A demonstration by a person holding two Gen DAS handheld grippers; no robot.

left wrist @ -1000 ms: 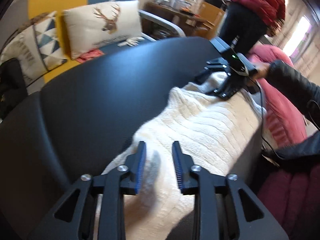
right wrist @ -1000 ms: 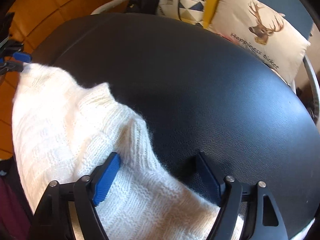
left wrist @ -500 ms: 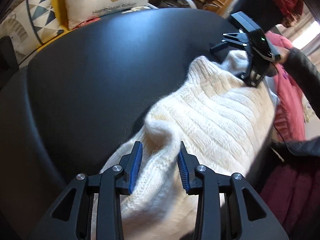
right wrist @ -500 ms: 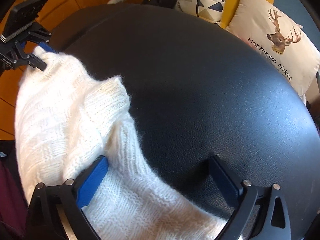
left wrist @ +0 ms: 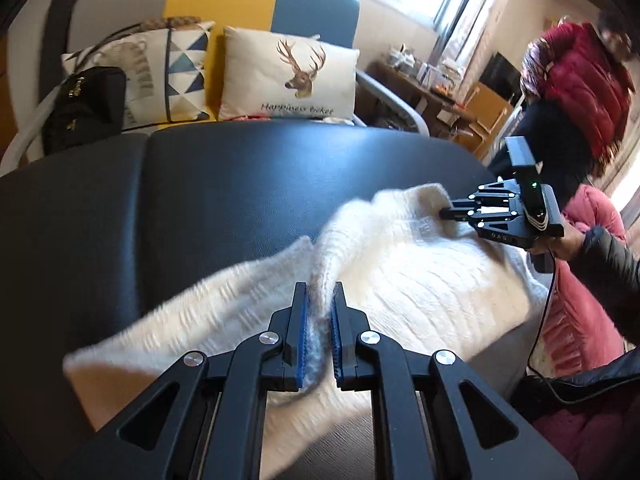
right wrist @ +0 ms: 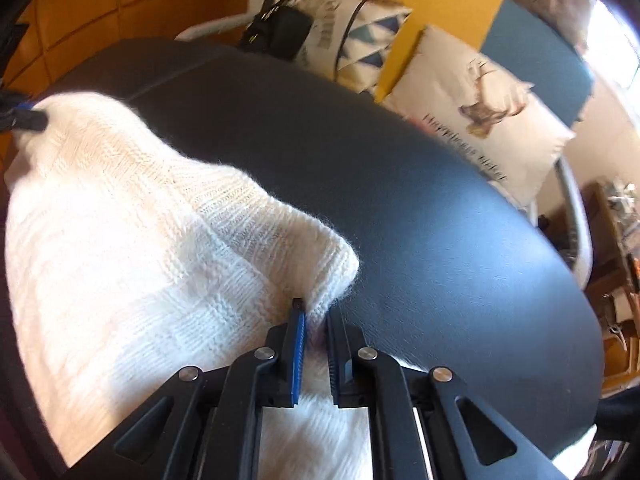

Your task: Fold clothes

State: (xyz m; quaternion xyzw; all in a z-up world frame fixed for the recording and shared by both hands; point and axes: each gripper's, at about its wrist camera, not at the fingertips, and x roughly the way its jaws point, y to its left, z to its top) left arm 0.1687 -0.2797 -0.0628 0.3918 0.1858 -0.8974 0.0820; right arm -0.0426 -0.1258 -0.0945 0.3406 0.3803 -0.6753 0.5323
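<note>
A white knit sweater (left wrist: 420,280) lies bunched on the black padded table (left wrist: 200,200). My left gripper (left wrist: 319,294) is closing its jaws, and a raised fold of the sweater's near edge is pinched between the blue pads. My right gripper (right wrist: 316,314) is shut on a corner of the sweater (right wrist: 120,240), lifted a little off the table (right wrist: 440,200). In the left wrist view the right gripper (left wrist: 443,213) grips the far corner, held by a hand in a dark sleeve (left wrist: 600,256). The left gripper (right wrist: 34,120) shows at the far left edge of the right wrist view.
Behind the table a sofa holds a deer-print cushion (left wrist: 288,76), a triangle-pattern cushion (left wrist: 168,76) and a black bag (left wrist: 84,104). A person in a red jacket (left wrist: 580,80) stands at the back right. Pink cloth (left wrist: 580,312) and a black cable (left wrist: 548,300) hang off the table's right side.
Both grippers have shut on the sweater: the right from wide open, the left from half open. The pinched edges have risen off the table, and both views have tilted up.
</note>
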